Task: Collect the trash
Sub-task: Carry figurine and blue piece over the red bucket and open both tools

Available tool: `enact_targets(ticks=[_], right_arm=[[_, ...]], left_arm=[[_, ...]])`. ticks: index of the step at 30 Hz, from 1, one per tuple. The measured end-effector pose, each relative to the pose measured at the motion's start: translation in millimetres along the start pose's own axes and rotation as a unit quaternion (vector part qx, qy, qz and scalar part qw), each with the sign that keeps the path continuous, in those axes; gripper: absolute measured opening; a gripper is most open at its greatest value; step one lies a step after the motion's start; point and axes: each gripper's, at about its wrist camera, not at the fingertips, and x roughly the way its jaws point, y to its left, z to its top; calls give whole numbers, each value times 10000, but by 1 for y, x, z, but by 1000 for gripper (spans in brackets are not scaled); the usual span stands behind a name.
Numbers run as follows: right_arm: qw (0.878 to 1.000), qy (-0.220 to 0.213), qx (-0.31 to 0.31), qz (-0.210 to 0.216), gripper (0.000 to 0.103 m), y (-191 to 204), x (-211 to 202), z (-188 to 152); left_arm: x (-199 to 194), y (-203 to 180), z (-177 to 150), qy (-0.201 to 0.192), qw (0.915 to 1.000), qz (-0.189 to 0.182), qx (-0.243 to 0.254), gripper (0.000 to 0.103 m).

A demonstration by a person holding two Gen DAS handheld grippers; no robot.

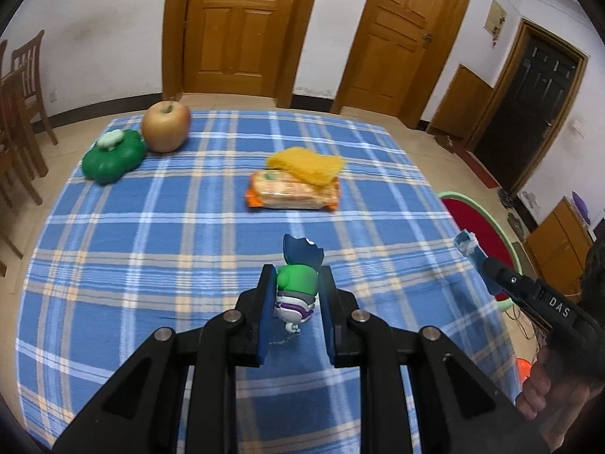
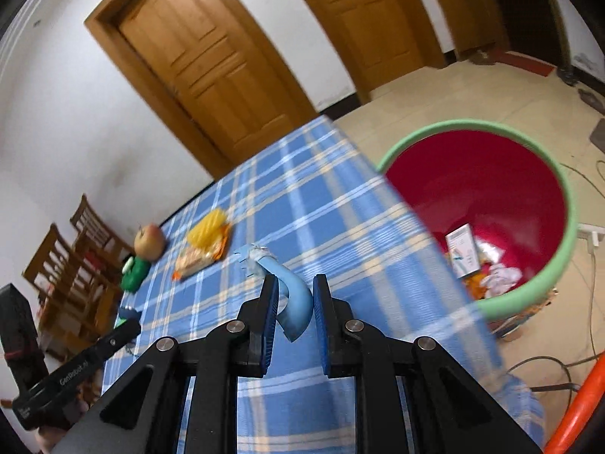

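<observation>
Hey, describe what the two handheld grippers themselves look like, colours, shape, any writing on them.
Both the left gripper and the right gripper are black linkage frames with round silver pivot pins, each ending in two flat blue ribbed pads. Seen from the side, the right one carries white lettering "DAS"; the left one reads "GenRobot.ai". No cables or sleeves are visible.

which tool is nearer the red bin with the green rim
Right. The right tool, shut on a blue strip, is at the table edge beside the bin; the left tool holds a toy figure farther in.

On the table (image 1: 113,265): one apple (image 1: 165,126), one green toy (image 1: 113,155), one snack packet (image 1: 293,189), one yellow cloth (image 1: 306,162), one figurine (image 1: 298,283).
</observation>
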Motion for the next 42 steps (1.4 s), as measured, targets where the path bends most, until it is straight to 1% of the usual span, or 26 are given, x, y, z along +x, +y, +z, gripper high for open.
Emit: enact_targets(ticks=[7,13,21,24,28,32,37,40,42], right_arm=[[9994,-229,208,-173,18,-24,-15,8],[9975,-361,474,-367,18,-55,-22,20],[9936,-411,738,-750,19,-95,-13,36],[9922,-364,831,-851,21,-109,-7,41],[9908,-284,969,-896,23,-124,-1,44],[9907,-355,965,-891,25,-130,-8,43],[9901,-452,1022,-843,31,-135,-16,42],[9879,-542,1257,-727,33,-142,-24,36],[9863,-615,1328,-758,34,-146,-29,32]], left_arm=[[4,-21,4,40,9996,-241,146,21],[14,-43,13,87,9986,-449,262,21],[35,-80,26,218,9959,-672,563,21],[42,-97,33,217,9944,-763,704,21],[53,-125,43,211,9911,-926,938,21],[62,-154,48,220,9868,-1055,1206,21],[79,-189,46,330,9807,-1288,1431,21],[88,-208,42,412,9764,-1458,1538,21],[94,-218,40,434,9737,-1532,1632,21]])
